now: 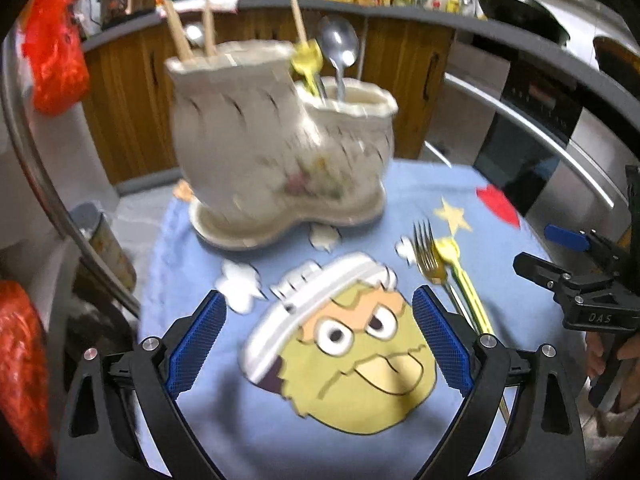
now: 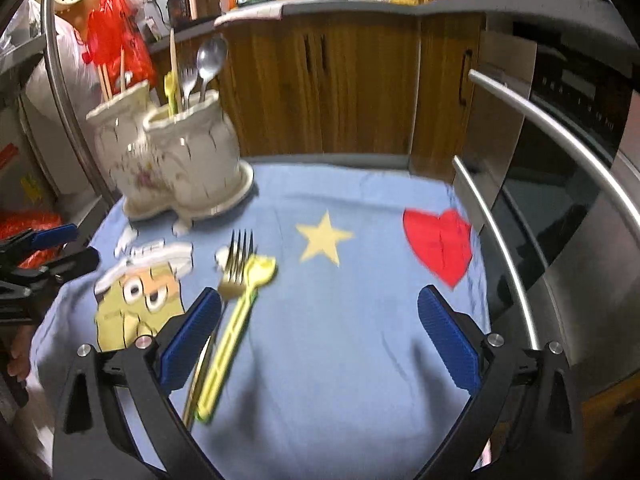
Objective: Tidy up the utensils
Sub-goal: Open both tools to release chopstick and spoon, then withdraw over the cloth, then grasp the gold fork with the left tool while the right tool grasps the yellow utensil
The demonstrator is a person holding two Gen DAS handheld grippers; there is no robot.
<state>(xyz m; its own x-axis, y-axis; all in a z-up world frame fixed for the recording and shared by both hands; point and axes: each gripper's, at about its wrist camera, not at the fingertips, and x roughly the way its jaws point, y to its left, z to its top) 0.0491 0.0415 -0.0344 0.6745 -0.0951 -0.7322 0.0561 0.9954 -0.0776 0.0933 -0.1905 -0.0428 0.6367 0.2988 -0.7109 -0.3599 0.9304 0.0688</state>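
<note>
A white ceramic double-cup utensil holder (image 1: 280,152) stands at the back of the blue cloth; it also shows in the right wrist view (image 2: 176,160). It holds chopsticks (image 1: 178,32), a spoon (image 1: 340,48) and a yellow utensil (image 1: 308,64). A gold fork (image 2: 236,264) and a yellow plastic fork (image 2: 236,328) lie side by side on the cloth, also in the left wrist view (image 1: 430,258). My left gripper (image 1: 320,340) is open and empty above the cartoon print. My right gripper (image 2: 320,336) is open and empty, its left finger beside the two forks.
The blue cloth (image 2: 360,360) carries a yellow star (image 2: 324,240), a red heart (image 2: 440,244) and a cartoon face (image 1: 352,360). A steel oven with handles (image 2: 540,200) stands at the right. Wooden cabinets (image 2: 340,80) stand behind. Red bags (image 1: 56,44) hang at the left.
</note>
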